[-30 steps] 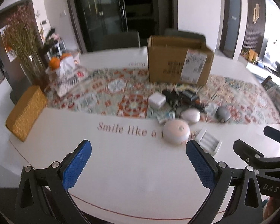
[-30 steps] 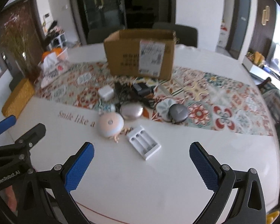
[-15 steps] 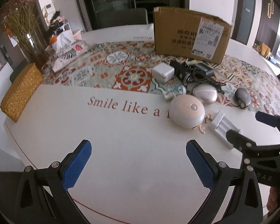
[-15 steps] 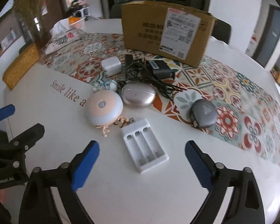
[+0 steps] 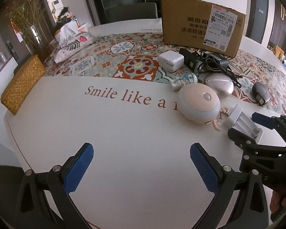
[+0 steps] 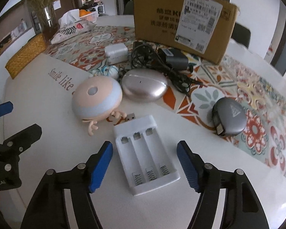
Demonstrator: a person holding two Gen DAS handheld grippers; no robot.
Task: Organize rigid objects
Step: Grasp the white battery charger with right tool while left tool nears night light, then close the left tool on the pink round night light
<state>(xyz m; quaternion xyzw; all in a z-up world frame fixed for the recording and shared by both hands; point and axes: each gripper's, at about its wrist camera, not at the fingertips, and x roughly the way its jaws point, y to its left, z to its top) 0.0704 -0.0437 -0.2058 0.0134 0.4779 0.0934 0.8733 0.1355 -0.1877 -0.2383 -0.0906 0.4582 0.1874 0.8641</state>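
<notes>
Your right tool [image 6: 145, 164] is spread wide, and the white battery charger [image 6: 145, 154] lies flat on the table [image 6: 47, 99] right between the blue pads [image 6: 101, 167], untouched on either side, its three empty slots running away from you with the springs at the near end. Just beyond its far end sits a small USB plug [image 6: 130, 116], and beside that the round pink-and-blue jellyfish-shaped gadget [image 6: 96, 100] with its little legs pointing your way. Touching that, further back, is the smooth metallic pebble-shaped case [image 6: 144, 86], and off to the right on the patterned runner [image 6: 257, 95] the grey retractable cable reel [image 6: 228, 116] sits well apart. Behind them you have the white power adapter [image 6: 116, 54], a tangle of black cables with a charger brick [image 6: 167, 61], and the cardboard box [image 6: 181, 19] standing at the back. Your left tool [image 5: 141, 168] is wide apart too, hanging over bare white table with nothing between its pads, near the printed lettering [image 5: 124, 97]. Far left, there's a woven yellow box [image 5: 21, 86] and a vase of dried flowers [image 5: 26, 22].
</notes>
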